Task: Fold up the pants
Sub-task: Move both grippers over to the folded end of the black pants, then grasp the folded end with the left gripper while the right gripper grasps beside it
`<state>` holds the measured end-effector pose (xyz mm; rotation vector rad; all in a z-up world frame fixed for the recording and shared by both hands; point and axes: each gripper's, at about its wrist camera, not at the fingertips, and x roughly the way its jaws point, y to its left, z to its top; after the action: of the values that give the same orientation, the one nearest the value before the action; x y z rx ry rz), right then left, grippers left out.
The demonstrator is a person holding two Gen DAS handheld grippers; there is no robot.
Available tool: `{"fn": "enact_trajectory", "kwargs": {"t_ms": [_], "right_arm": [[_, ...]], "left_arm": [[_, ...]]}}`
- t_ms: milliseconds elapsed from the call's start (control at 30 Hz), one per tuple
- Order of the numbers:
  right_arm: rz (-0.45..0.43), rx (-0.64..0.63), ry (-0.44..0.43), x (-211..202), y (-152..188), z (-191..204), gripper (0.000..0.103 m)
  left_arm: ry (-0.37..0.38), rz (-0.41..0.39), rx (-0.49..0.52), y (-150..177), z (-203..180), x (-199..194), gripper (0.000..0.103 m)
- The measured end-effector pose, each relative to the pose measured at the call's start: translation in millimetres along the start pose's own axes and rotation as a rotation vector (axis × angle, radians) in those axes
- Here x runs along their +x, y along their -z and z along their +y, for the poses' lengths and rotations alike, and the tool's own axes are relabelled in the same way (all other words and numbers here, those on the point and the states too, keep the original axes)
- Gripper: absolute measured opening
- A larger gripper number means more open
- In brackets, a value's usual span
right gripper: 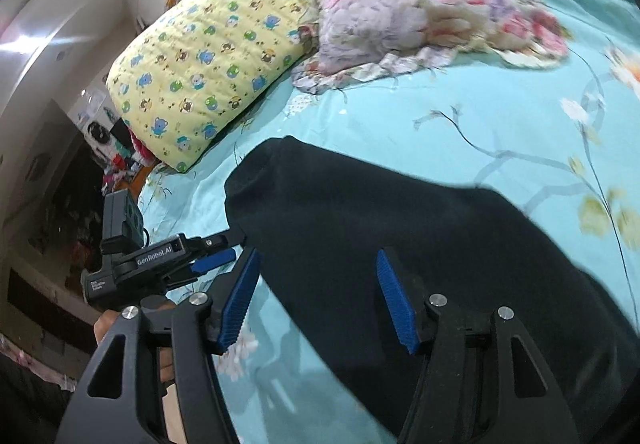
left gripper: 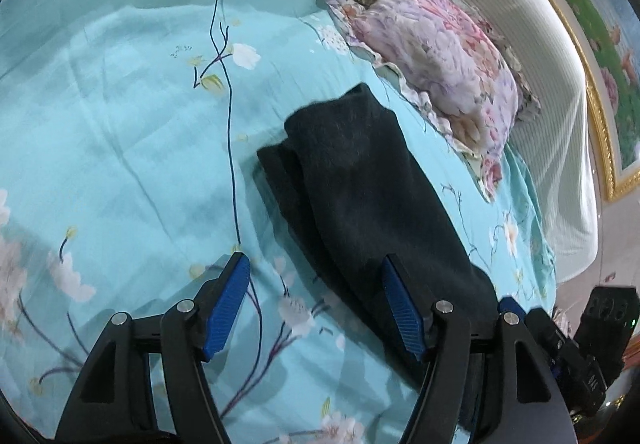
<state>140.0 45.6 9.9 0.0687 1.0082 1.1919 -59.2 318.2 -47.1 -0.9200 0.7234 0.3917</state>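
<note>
The soft, limp dark fleece pants (left gripper: pixel 360 180), lying mid-frame, are probably best pinched at an edge by the spread left gripper (left gripper: pixel 316 304) and spread right gripper (right gripper: pixel 316 296).

Bed: I see a turquoise flowered sheet (left gripper: pixel 120 132) covering it.
Pants: dark pants (left gripper: pixel 360 180) lie folded lengthwise on the sheet.
Pillows: a yellow cartoon-print pillow (right gripper: pixel 208 64) and a pink-purple floral pillow (left gripper: pixel 444 56) rest just beside each other at its head.
</note>
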Motion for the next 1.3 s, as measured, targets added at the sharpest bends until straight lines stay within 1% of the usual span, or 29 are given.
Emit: {"fn": "enact_trajectory", "kwargs": {"t_ms": [233, 400, 500, 600, 767, 867, 933, 1000, 1067, 1100, 1133, 1167, 1200, 1233, 1300], "right_arm": [[0.063, -0.079, -0.022, 42, -41, 9, 0.062], [0.109, -0.102, -0.042, 75, -67, 10, 0.062], [0.152, -0.125, -0.056, 96, -82, 11, 0.062], [0.214, -0.156, -0.08, 123, -97, 12, 0.062], [0.321, -0.245, -0.096, 164, -107, 22, 0.062], [0.367, -0.293, -0.095, 186, -109, 30, 0.062], [0.389, -0.289, -0.101, 196, -110, 30, 0.062], [0.405, -0.263, -0.129, 202, -111, 27, 0.062], [0.411, -0.219, -0.167, 206, -113, 22, 0.061], [0.407, -0.199, -0.181, 206, -114, 19, 0.056], [0.402, -0.184, -0.195, 205, -115, 18, 0.047], [0.398, -0.178, -0.199, 204, -115, 17, 0.042], [0.388, -0.179, -0.198, 201, -114, 17, 0.039], [0.381, -0.184, -0.196, 198, -114, 18, 0.033], [0.37, -0.195, -0.189, 193, -113, 19, 0.028]], "left_arm": [[0.043, -0.001, -0.035, -17, 8, 11, 0.069], [0.076, -0.003, -0.053, -24, 13, 15, 0.069], [0.098, -0.002, -0.064, -27, 16, 18, 0.069], [0.119, -0.003, -0.073, -30, 19, 20, 0.069], [0.157, -0.018, -0.08, -32, 22, 25, 0.069], [0.153, -0.023, -0.07, -33, 20, 27, 0.068], [0.139, -0.032, -0.053, -32, 16, 28, 0.066], [0.127, -0.042, -0.05, -32, 14, 29, 0.066], [0.118, -0.047, -0.051, -32, 12, 30, 0.061], [0.116, -0.046, -0.051, -32, 13, 30, 0.05], [0.112, -0.04, -0.052, -32, 13, 32, 0.036], [0.113, -0.031, -0.057, -32, 15, 34, 0.03], [0.12, -0.026, -0.063, -32, 16, 35, 0.029], [0.125, -0.03, -0.067, -32, 17, 35, 0.027], [0.124, -0.035, -0.06, -31, 13, 32, 0.024]]}}
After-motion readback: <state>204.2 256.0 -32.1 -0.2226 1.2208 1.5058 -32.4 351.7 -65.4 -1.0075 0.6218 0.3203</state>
